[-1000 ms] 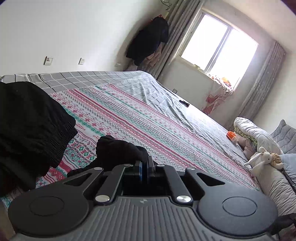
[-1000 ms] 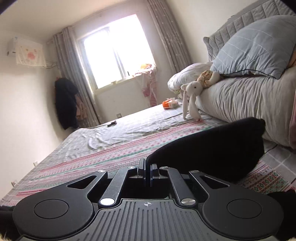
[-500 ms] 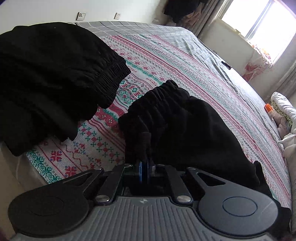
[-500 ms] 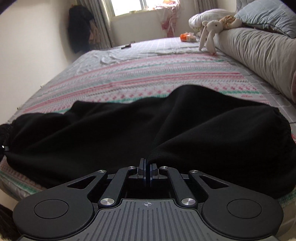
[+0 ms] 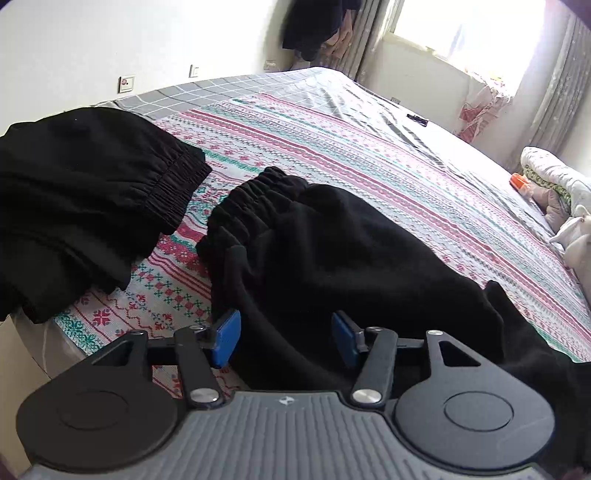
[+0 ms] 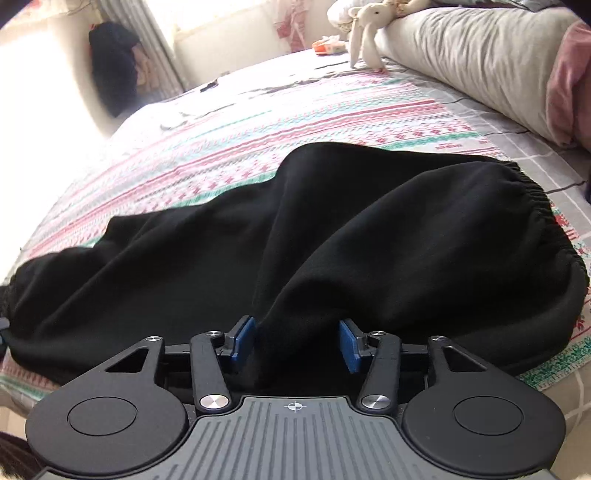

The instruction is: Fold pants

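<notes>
Left tool [image 5: 284, 338] opening | right tool [image 6: 297, 341] opening | pants [image 6: 314, 236] between, unpinched

A wide bed [image 5: 369, 155] fills the room, spread with a striped patterned blanket [image 5: 332, 147] over a grey checked sheet [image 5: 221, 86]. Beyond the bed, a bright window [image 5: 469, 29] with grey curtains [image 5: 561, 92]; beside the bed, a white wall [image 5: 110, 37] with 2 outlets.
</notes>
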A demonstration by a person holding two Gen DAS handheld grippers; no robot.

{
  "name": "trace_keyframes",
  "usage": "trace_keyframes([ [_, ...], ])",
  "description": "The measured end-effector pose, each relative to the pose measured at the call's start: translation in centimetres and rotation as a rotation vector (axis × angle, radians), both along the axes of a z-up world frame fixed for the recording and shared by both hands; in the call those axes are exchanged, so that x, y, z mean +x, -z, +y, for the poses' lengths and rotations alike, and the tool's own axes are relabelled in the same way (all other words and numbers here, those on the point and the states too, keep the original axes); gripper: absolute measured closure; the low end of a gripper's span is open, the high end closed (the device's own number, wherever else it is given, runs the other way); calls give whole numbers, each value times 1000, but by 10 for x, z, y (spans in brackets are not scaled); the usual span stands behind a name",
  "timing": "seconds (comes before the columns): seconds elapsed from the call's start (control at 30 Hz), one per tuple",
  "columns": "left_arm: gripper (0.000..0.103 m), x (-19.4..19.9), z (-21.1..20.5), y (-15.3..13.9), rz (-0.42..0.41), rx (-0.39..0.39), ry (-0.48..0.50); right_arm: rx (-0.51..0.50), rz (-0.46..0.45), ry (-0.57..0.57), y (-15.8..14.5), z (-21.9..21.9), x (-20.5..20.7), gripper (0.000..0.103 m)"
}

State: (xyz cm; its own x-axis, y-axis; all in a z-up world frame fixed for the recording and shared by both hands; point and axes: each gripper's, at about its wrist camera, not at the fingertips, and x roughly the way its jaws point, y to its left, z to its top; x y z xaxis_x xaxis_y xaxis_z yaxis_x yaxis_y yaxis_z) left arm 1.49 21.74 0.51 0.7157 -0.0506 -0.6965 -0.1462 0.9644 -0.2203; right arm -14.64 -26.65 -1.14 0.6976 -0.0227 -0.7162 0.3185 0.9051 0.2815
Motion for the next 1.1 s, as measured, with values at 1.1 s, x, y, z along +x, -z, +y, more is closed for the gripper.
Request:
trace_keyframes([
  [1.1, 30, -49, -292, 62, -125, 244, 1122, 81, -155, 455, 19, -129, -29, 76],
])
